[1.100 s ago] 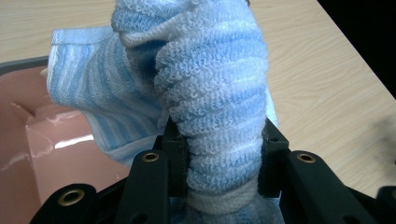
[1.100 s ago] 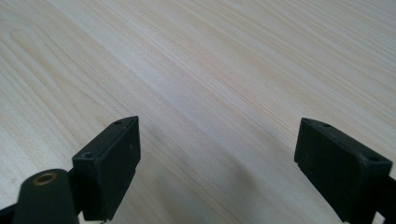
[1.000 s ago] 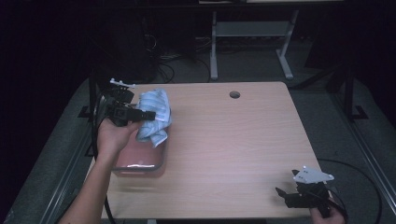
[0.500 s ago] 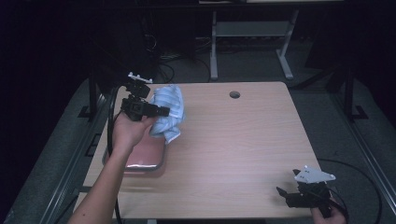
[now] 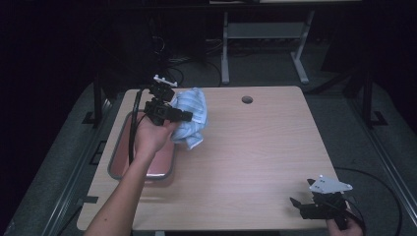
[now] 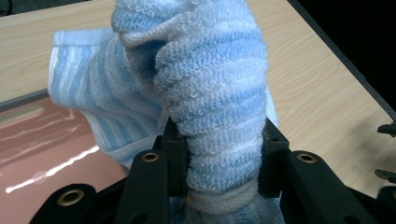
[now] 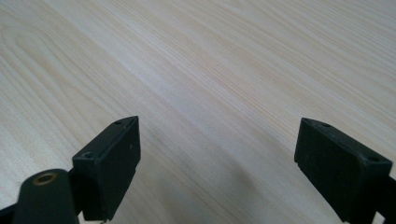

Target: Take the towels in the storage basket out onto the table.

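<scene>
Left of centre in the high view, the blue striped towel (image 5: 191,117) hangs soft, light and bunched above the table (image 5: 255,157) beside the pink tray (image 5: 117,157), the left gripper (image 5: 183,116) pinching its gathered fold, the best hold. Lower right, the right gripper (image 5: 297,205) rests with jaws wide, empty.

A shiny pink tray (image 5: 119,156) with a grey rim is seen near the left edge of the tabletop (image 5: 255,157). A small round hole (image 5: 247,100) is found near the far edge. A grey metal stand (image 5: 263,34) is seen on the dark floor behind.
</scene>
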Demonstrator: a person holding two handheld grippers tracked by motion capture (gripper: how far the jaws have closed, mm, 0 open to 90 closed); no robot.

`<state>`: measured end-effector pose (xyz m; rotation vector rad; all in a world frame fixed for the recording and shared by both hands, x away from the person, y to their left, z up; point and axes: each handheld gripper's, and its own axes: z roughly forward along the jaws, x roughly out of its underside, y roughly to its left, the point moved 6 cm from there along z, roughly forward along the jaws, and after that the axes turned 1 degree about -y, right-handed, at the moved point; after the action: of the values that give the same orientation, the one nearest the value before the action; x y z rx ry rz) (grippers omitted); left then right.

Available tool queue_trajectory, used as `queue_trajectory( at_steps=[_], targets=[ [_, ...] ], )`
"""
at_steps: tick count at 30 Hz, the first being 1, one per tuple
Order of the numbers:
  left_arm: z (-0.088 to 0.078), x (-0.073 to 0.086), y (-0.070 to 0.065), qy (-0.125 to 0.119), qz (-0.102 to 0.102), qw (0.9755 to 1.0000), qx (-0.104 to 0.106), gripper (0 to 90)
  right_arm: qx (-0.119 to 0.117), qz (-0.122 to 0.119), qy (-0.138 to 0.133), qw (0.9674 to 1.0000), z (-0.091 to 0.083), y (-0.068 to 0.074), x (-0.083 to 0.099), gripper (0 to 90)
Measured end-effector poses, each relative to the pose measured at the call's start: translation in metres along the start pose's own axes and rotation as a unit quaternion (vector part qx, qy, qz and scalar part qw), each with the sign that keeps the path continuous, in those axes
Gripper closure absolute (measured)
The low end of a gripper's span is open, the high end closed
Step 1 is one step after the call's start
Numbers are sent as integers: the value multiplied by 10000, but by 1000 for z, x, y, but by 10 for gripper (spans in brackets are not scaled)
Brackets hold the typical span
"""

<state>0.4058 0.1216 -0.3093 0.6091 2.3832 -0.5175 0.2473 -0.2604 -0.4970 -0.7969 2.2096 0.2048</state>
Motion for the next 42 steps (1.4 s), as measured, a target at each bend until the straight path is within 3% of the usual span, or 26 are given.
queue_trajectory(
  at_steps=[11,25,42],
  targets=[
    [29,-8,-24,103,147,9996,231,633,4,-1,-53,10000,-1,-3,0,138],
    [73,-5,-55,290,310,9978,518,631,-15,-18,-53,10000,-1,-3,0,138],
    [109,1,-66,529,277,9957,702,630,-1,67,-65,10000,-2,-4,0,138]
  ],
)
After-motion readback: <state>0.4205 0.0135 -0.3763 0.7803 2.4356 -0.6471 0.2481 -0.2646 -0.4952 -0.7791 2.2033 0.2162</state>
